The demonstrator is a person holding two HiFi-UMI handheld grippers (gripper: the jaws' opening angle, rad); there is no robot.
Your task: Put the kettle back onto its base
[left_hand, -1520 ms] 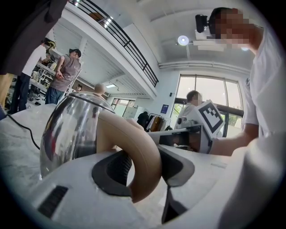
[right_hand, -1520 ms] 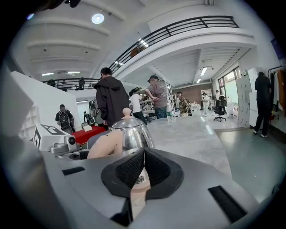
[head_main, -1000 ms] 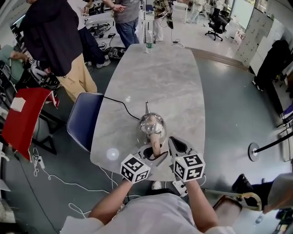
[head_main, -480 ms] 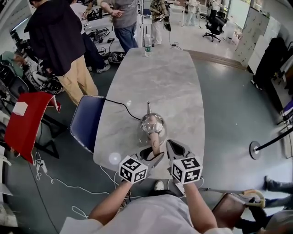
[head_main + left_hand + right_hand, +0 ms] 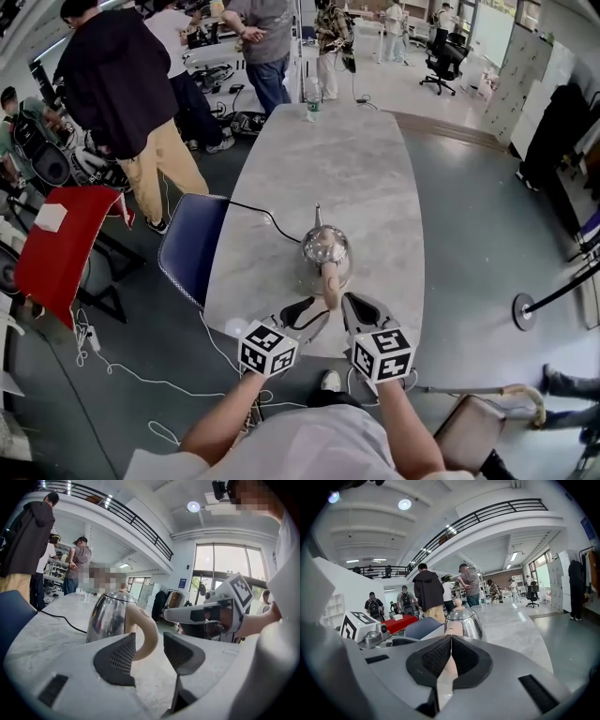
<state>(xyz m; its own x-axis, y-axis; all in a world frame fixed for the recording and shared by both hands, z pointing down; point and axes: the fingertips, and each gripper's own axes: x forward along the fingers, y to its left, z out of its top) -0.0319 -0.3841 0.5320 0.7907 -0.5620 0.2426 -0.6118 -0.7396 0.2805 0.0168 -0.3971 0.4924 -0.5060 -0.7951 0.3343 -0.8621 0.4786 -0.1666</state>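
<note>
A shiny steel kettle (image 5: 323,246) with a beige handle (image 5: 330,281) stands upright on the marble table (image 5: 366,169), near its front edge. A black cable (image 5: 262,214) runs to its foot, and the base itself is hidden under it. My left gripper (image 5: 314,316) is open just short of the handle. In the left gripper view the handle (image 5: 151,632) shows between and beyond the fingers (image 5: 123,656) of the left gripper (image 5: 149,641), untouched. My right gripper (image 5: 347,302) is shut, its pads meeting. In the right gripper view the kettle (image 5: 466,620) stands right behind the right gripper (image 5: 451,639).
A blue chair (image 5: 192,248) stands at the table's left side. A water bottle (image 5: 312,101) is at the far end. Several people stand at the back left, beside a red-covered stand (image 5: 56,244). White cables lie on the floor at lower left.
Both grippers have drawn back a little from the kettle toward me. The left jaws stand wider than a second ago. The kettle has stayed where it was.
</note>
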